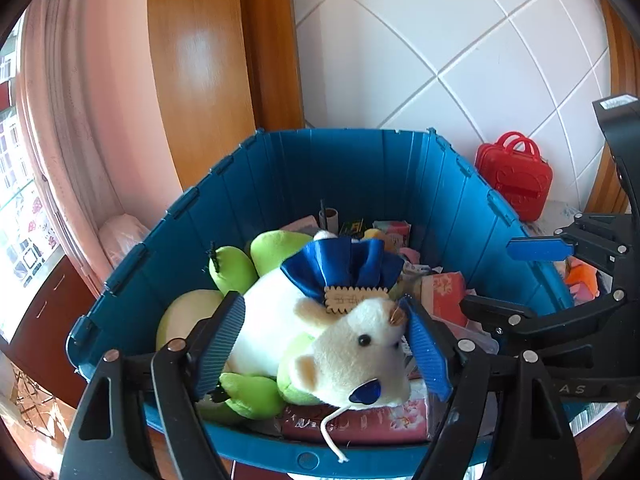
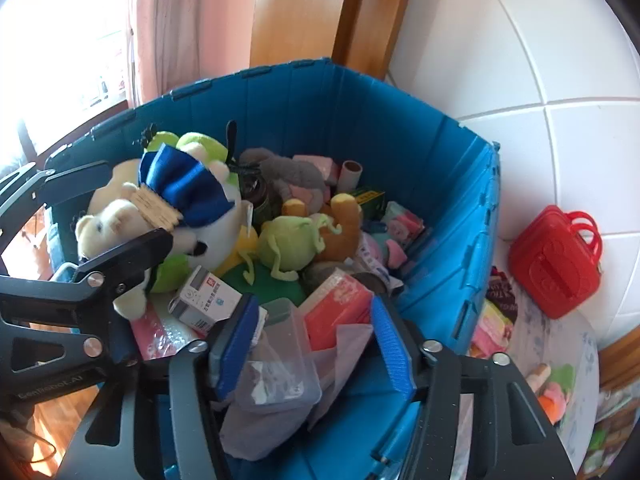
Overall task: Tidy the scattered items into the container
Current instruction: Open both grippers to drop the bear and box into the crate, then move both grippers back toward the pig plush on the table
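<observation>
A blue folding crate point(image 1: 340, 168) point(image 2: 360, 100) holds several toys, boxes and packets. A white plush bear point(image 1: 352, 344) point(image 2: 120, 216) with a blue bow and green limbs lies on top, at the near side. My left gripper point(image 1: 324, 348) is open and straddles the bear, with its blue pads beside the body and head. My right gripper point(image 2: 316, 348) is open over the crate's near right corner. A clear plastic box point(image 2: 280, 360) and a grey bag lie between its pads. A red packet point(image 2: 336, 308) and a white carton point(image 2: 208, 300) sit just beyond.
A red toy suitcase point(image 1: 516, 176) point(image 2: 556, 260) stands against the white tiled wall, right of the crate. More colourful items lie on the patterned tabletop point(image 2: 560, 340) there. A wooden door frame point(image 1: 200, 60) and a pink curtain point(image 1: 88, 100) rise behind the crate.
</observation>
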`<state>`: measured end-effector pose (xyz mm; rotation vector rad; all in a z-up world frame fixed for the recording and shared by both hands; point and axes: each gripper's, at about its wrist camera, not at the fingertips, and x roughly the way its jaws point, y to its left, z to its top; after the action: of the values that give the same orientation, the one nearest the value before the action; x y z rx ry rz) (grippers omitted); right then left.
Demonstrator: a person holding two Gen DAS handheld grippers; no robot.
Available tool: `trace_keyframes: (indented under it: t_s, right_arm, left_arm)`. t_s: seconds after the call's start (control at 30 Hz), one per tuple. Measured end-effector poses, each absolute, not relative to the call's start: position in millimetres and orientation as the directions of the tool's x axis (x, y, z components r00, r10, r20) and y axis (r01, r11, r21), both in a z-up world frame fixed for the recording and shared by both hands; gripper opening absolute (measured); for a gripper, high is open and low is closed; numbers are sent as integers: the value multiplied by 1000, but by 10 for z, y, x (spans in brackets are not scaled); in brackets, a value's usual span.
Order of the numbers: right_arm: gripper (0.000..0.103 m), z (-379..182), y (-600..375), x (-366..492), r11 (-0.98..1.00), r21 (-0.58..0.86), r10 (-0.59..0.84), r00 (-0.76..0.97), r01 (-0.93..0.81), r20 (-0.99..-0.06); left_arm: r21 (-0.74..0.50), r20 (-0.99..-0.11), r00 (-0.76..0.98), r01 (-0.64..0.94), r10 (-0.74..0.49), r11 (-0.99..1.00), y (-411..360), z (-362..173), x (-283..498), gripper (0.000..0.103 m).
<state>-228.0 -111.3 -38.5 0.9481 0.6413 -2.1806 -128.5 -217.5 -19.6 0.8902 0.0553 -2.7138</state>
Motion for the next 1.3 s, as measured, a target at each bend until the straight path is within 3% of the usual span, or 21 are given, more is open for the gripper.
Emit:
trace_keyframes:
  t_s: [0.23, 0.3, 0.57, 0.7, 0.97, 1.3]
  right_arm:
    - [97, -216, -858, -2220, -699, -148, -403, -556, 700, -727]
    - [100, -170, -779, -2183, -709, -147, -406, -570, 689, -715]
    - [102, 36, -389, -2073, -759, -151, -418, -651, 634, -634]
    - [102, 88, -109, -2062, -791, -154, -409, -698, 592, -588]
    - [102, 86, 781, -2156, -837, -120, -381, -726, 534, -572]
    - [103, -11, 2403, -2310, -876, -127, -324, -763, 465, -560]
  left_arm:
    - [48, -549, -795, 279, -258, -959, -2098, -72, -1170, 81]
    - [43, -545, -799, 277, -255, -960, -2064, -54, -1157, 81]
    - [6, -491, -834, 284, -250, -959, -1890, 101, -1063, 82]
    - [-6, -447, -859, 282, -249, -959, -1682, 193, -1025, 98]
    - [10, -409, -884, 242, -225, -970, -830, 285, -1152, 99]
    - [20, -444, -871, 227, -212, -974, 576, 139, -1475, 99]
